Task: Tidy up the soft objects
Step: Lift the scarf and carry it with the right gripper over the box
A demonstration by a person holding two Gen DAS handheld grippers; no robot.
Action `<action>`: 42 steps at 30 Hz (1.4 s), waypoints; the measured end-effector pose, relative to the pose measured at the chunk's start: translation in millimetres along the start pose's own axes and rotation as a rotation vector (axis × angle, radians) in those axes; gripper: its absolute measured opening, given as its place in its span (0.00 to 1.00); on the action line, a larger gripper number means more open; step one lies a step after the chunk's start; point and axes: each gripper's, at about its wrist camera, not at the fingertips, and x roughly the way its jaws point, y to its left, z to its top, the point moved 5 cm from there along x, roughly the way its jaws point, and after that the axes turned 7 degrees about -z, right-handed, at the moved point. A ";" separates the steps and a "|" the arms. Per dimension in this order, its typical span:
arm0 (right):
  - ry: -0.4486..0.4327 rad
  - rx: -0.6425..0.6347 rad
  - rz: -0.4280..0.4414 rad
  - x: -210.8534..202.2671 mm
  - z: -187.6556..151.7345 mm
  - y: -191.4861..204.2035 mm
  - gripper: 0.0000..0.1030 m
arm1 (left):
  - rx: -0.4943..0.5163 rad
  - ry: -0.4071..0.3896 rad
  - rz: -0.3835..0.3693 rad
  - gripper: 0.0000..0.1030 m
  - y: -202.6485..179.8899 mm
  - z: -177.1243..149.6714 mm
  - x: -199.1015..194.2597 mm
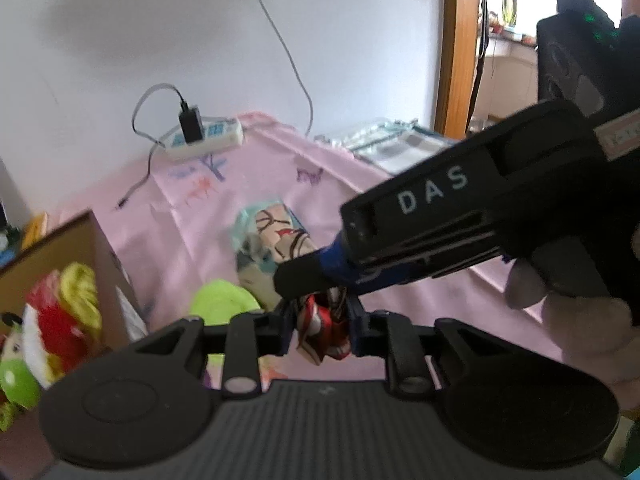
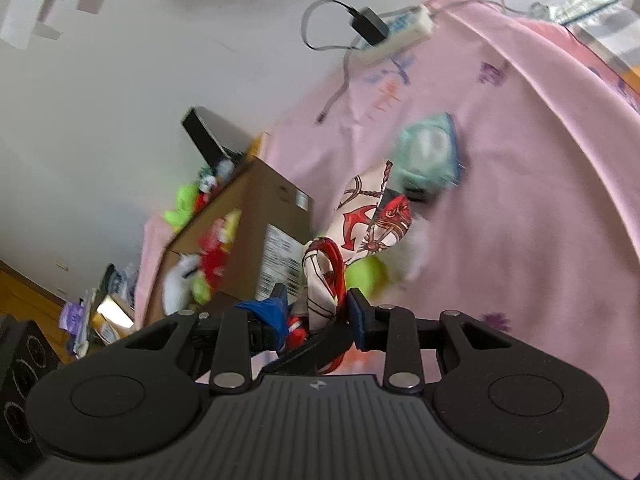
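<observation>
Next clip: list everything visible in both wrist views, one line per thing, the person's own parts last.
Printed silk-like scarf, red and cream: one, held between both tongs above the cloth.
Pink printed cloth: one, covering the surface.
Brown cardboard box: one, left, holding plush toys.
Plush toys, red, green, white: several, in the box.
Lime-green soft item: one, on the cloth beside the box.
Teal patterned fabric: one, on the cloth.
White power strip with black charger: one, far edge by the wall.
Left tongs: shut on scarf.
Right tongs: shut on scarf.
Hand: one, holding the right tongs.
</observation>
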 end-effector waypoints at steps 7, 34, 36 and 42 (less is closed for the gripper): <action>-0.065 -0.084 0.005 3.4 10.1 49.8 0.15 | 0.071 -0.094 0.041 0.17 15.5 11.8 -44.8; -0.094 -0.259 0.134 115.7 35.7 172.6 0.14 | 0.059 -0.176 0.278 0.18 161.7 7.4 -93.9; -0.069 -0.257 0.110 128.3 33.3 169.2 0.14 | 0.047 -0.142 0.275 0.18 169.4 -0.9 -82.6; -0.022 -0.303 0.003 154.2 20.9 158.4 0.16 | -0.005 -0.049 0.231 0.20 185.7 -17.6 -50.4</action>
